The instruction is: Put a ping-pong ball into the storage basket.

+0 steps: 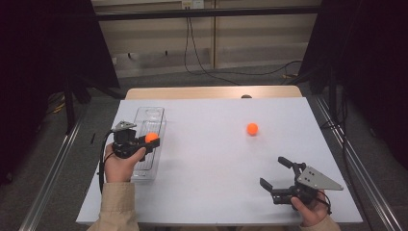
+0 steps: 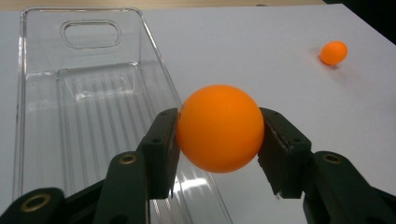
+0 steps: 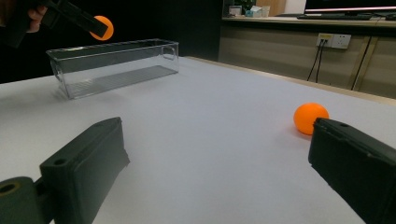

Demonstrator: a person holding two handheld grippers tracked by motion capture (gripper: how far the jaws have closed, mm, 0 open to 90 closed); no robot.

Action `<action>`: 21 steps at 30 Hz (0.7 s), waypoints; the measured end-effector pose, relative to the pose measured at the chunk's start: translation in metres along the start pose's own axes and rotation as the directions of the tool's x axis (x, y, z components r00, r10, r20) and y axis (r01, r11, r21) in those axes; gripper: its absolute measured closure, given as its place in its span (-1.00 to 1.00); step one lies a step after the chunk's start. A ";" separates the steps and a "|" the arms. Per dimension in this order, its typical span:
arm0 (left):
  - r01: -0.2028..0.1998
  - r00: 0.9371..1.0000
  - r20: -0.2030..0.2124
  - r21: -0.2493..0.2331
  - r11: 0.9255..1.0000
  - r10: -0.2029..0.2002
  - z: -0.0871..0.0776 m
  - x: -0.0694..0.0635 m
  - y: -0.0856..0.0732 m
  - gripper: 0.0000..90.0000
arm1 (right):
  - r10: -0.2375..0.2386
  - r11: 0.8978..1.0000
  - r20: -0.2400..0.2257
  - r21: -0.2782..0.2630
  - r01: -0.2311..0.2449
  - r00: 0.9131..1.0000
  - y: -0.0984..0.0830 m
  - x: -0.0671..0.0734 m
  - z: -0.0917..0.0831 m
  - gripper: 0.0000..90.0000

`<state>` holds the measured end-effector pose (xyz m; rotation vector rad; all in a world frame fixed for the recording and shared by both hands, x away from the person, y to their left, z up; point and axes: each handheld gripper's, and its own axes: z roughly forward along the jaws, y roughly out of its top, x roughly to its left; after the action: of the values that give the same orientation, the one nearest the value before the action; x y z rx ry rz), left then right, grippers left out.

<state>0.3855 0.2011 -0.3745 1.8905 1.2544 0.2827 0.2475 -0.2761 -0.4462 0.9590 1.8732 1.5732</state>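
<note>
My left gripper [image 1: 150, 140] is shut on an orange ball [image 2: 219, 128], both pads pressing its sides. It hangs above the right rim of a clear plastic bin [image 1: 148, 126] at the table's left; the bin [image 2: 84, 107] has nothing inside. From the right gripper view the held ball [image 3: 102, 27] floats over the bin [image 3: 114, 65]. A second orange ball [image 1: 252, 128] lies loose on the white table, right of centre. My right gripper [image 1: 275, 172] rests near the front right edge, open, nothing between its jaws, and the loose ball [image 3: 310, 118] sits beyond its right jaw.
The white table top [image 1: 211, 159] ends on a wooden strip at the back. Metal rails run along both sides of the table, and cables cross the floor behind. Dark curtains stand at both back corners.
</note>
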 end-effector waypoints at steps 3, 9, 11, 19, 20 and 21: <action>-0.002 1.000 -0.006 -0.003 1.000 0.002 0.000 0.002 0.000 0.13 | 0.000 1.000 -0.001 0.001 0.000 1.000 0.000 0.000 0.000 -0.93; -0.001 1.000 -0.015 -0.006 1.000 0.001 0.001 0.004 0.000 0.13 | -0.001 1.000 -0.002 0.001 0.001 1.000 0.000 0.000 0.000 -0.93; -0.005 1.000 -0.018 -0.005 1.000 0.005 0.001 0.005 0.000 0.13 | -0.001 1.000 -0.002 0.001 0.001 1.000 0.000 0.000 0.000 -0.93; -0.009 0.999 -0.042 0.002 1.000 0.009 0.005 0.008 -0.001 0.13 | -0.002 1.000 -0.002 0.001 0.002 1.000 0.000 0.000 0.001 -0.93; -0.011 0.999 -0.046 0.004 1.000 0.011 0.005 0.008 -0.001 0.13 | -0.002 1.000 -0.003 0.001 0.002 1.000 0.000 0.000 0.001 -0.93; -0.011 0.999 -0.048 0.003 1.000 0.012 0.005 0.008 -0.001 0.13 | -0.002 1.000 -0.003 0.000 0.002 1.000 0.000 0.000 0.001 -0.93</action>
<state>0.3918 0.2050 -0.3803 1.9039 1.2765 0.3341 0.2480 -0.2758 -0.4464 0.9548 1.8758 1.5739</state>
